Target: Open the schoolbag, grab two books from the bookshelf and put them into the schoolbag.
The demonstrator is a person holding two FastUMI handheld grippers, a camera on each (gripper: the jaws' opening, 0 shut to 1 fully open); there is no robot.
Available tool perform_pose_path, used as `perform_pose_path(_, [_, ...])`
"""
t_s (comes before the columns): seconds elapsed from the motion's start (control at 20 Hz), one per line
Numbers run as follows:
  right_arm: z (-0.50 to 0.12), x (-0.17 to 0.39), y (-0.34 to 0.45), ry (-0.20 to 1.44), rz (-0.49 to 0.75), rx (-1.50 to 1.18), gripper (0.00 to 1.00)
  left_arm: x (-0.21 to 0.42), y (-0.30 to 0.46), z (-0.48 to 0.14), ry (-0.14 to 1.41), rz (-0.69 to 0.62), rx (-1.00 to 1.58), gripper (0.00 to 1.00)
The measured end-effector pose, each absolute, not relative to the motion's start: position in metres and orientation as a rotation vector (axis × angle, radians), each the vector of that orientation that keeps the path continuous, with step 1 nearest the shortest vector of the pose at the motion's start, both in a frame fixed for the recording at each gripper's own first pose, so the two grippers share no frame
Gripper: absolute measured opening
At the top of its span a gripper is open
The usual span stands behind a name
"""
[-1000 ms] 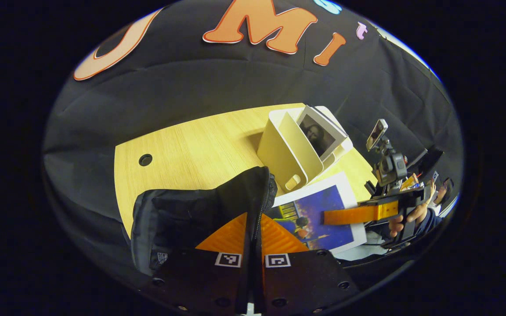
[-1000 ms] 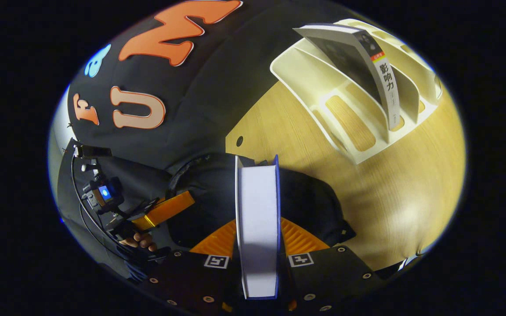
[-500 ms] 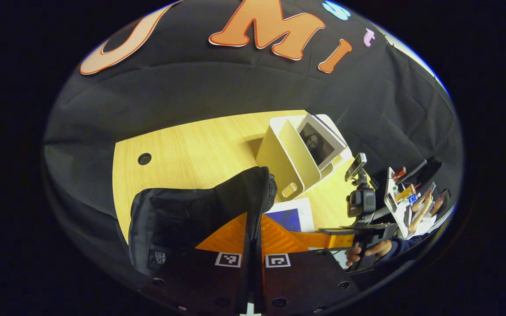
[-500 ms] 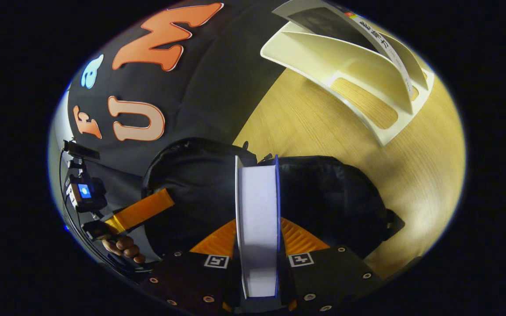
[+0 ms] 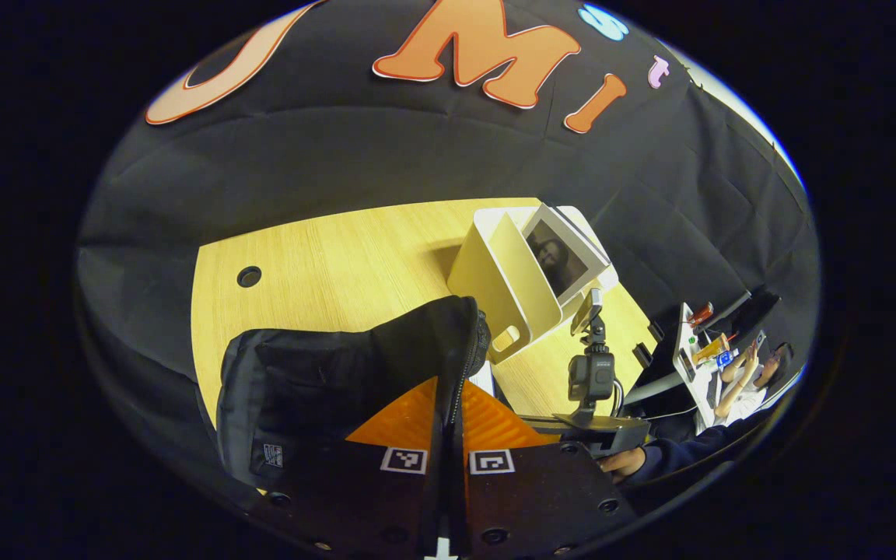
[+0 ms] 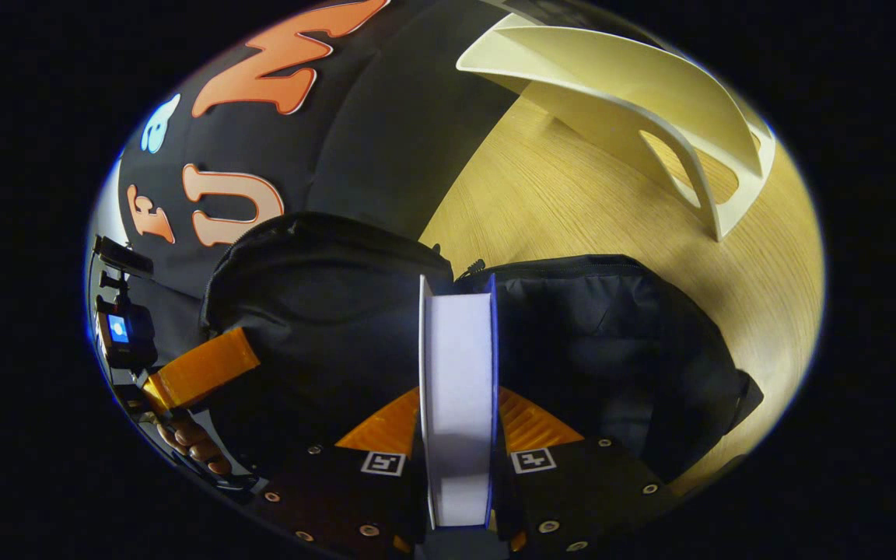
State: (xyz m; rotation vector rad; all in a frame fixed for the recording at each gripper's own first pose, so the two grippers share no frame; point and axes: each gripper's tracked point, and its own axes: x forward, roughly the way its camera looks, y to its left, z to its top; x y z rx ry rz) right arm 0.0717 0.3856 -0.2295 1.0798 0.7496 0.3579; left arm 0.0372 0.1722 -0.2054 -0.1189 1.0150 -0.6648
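Note:
My left gripper [image 5: 450, 389] is shut on the zipper edge of the black schoolbag [image 5: 323, 373] and holds that flap up. In the right gripper view the schoolbag [image 6: 596, 327] gapes open on the wooden table [image 6: 572, 194]. My right gripper [image 6: 457, 393] is shut on a blue-covered book [image 6: 456, 350], page edge up, its far end at the bag's mouth. The left gripper's orange finger [image 6: 199, 373] grips the bag's left flap. A cream bookshelf [image 5: 506, 288] stands behind the bag with a portrait-cover book [image 5: 561, 257] leaning in it.
The table has a round cable hole [image 5: 249, 276] at its far left. The bookshelf [image 6: 650, 93] rises to the right of the bag. The right gripper's camera mount [image 5: 592, 373] shows beyond the bag. A person [image 5: 751, 373] sits at a far desk.
My right gripper has carried the blue book down and over to the bag's mouth, so the bag looms larger. In the left gripper view the book has slipped behind the held flap. The left gripper stays put.

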Motion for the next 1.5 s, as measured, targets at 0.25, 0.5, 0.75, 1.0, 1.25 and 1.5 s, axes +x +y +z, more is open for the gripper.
perform_pose_path(0.25, [-0.24,0.069,0.371,0.835,0.264,1.019,0.46,0.035,0.173,-0.205,1.046,-0.63,-0.131,0.06])
perform_pose_path(0.5, [-0.253,0.048,0.344,0.917,0.251,0.897,0.82,0.035,0.175,-0.209,1.047,-0.573,-0.125,0.06])
perform_pose_path(0.75, [-0.24,0.034,0.306,0.919,0.267,0.746,0.97,0.03,0.175,-0.212,1.054,-0.54,-0.117,0.06])
perform_pose_path(1.0, [-0.229,0.024,0.262,0.94,0.238,0.647,0.98,0.028,0.173,-0.216,1.054,-0.509,-0.126,0.06])
perform_pose_path(1.25, [-0.211,0.019,0.219,0.945,0.223,0.506,0.98,0.026,0.173,-0.218,1.057,-0.489,-0.122,0.06])
perform_pose_path(1.5, [-0.188,0.019,0.173,0.977,0.207,0.349,0.98,0.025,0.174,-0.219,1.063,-0.484,-0.114,0.06])
